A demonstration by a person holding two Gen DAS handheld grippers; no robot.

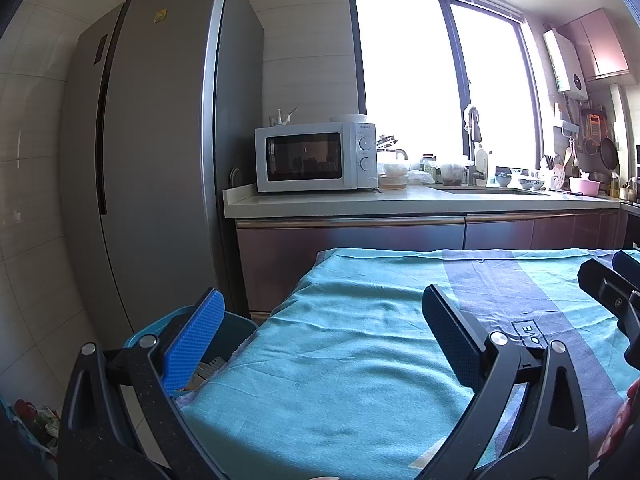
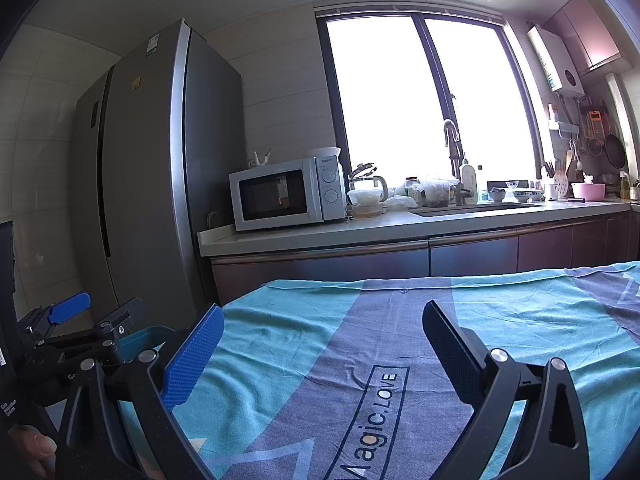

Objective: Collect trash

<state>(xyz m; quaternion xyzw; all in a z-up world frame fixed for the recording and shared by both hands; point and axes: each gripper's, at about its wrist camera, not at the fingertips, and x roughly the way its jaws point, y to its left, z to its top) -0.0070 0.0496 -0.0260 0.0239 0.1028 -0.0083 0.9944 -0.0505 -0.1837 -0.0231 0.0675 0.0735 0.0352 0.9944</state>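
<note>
My left gripper (image 1: 320, 320) is open and holds nothing; it hovers over the left end of a table covered by a teal and grey cloth (image 1: 340, 360). Its left finger hangs past the table edge, above a blue bin (image 1: 236, 326) with pale scraps (image 1: 204, 372) inside. My right gripper (image 2: 324, 344) is open too, with nothing in it, above the cloth (image 2: 280, 332) near its "Magic.LOVE" print. In the right wrist view the left gripper (image 2: 98, 312) shows at the far left over the bin (image 2: 140, 340). No loose trash shows on the cloth.
A tall grey fridge (image 1: 160, 160) stands left of the table. Behind it runs a counter (image 1: 400, 200) with a white microwave (image 1: 316, 158), jars, bowls and a sink below a bright window. A bag of red and green items (image 1: 32, 420) sits on the floor at lower left.
</note>
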